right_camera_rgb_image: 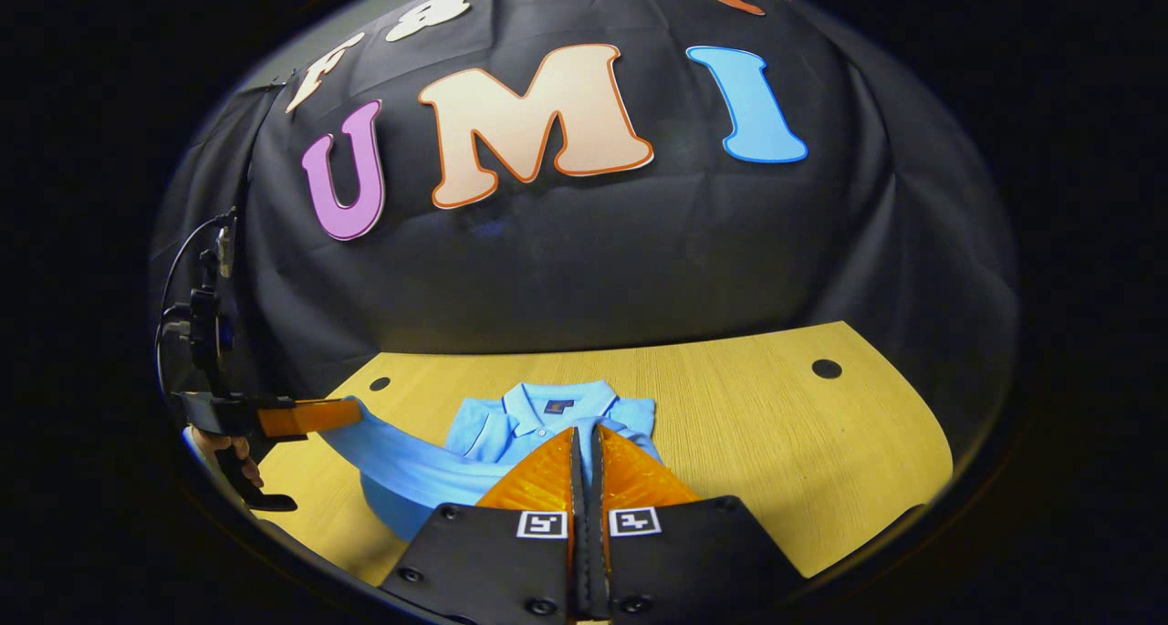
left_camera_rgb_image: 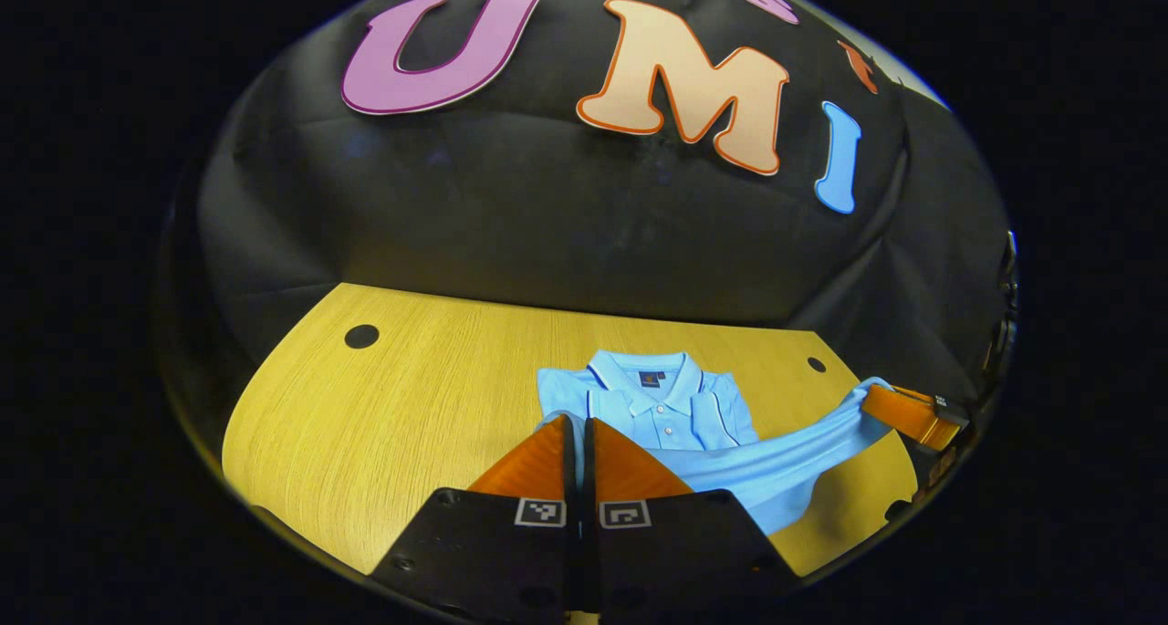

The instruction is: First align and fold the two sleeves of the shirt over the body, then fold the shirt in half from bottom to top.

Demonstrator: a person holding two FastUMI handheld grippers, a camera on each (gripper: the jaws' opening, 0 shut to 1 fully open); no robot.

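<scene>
Blue polo shirt (left_camera_rgb_image: 666, 415), sleeves folded, hem lifted

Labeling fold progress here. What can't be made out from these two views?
- Shirt hem corners: in the left gripper view the left gripper covers its own pinch; in the right gripper view the right gripper covers its own.
- Folded sleeves: partly behind the lifted hem in both views.
- Chest logo: too small in either view.
- Table near edge: cut off behind the gripper bodies.
- Hand holding the left gripper: mostly cut off at the edge of the right gripper view.

Bare table (right_camera_rgb_image: 776, 424) flanks the shirt (right_camera_rgb_image: 511, 433) both sides.
</scene>
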